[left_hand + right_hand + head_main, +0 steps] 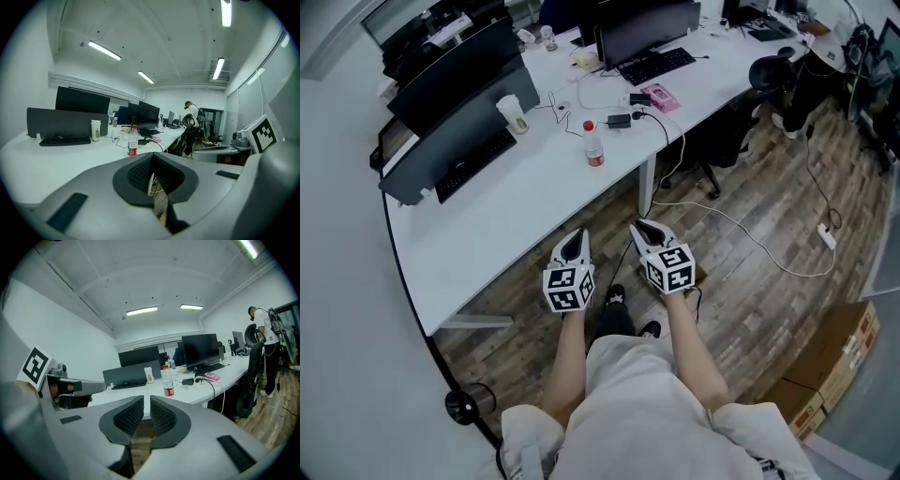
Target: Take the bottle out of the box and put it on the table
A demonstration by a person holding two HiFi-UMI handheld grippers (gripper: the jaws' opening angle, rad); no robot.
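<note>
A clear bottle (593, 145) with a red cap and red label stands upright on the white desk (534, 211); it also appears as the bottle (133, 140) in the left gripper view and the bottle (168, 381) in the right gripper view. Both grippers hang side by side over the wooden floor, just off the desk's front edge, well short of the bottle. My left gripper (574, 244) (151, 157) has its pads meeting at the tips, with nothing held. On my right gripper (645, 230) (146, 401) only a narrow slit shows between the pads, and it is empty. Cardboard boxes (830, 370) stand on the floor at lower right.
On the desk are monitors (455, 89), a keyboard (473, 164), a paper cup (513, 113), cables and a pink item (662, 97). A black office chair (773, 73) and a power strip (827, 236) with its cord are on the floor to the right. A person (262, 329) stands far off.
</note>
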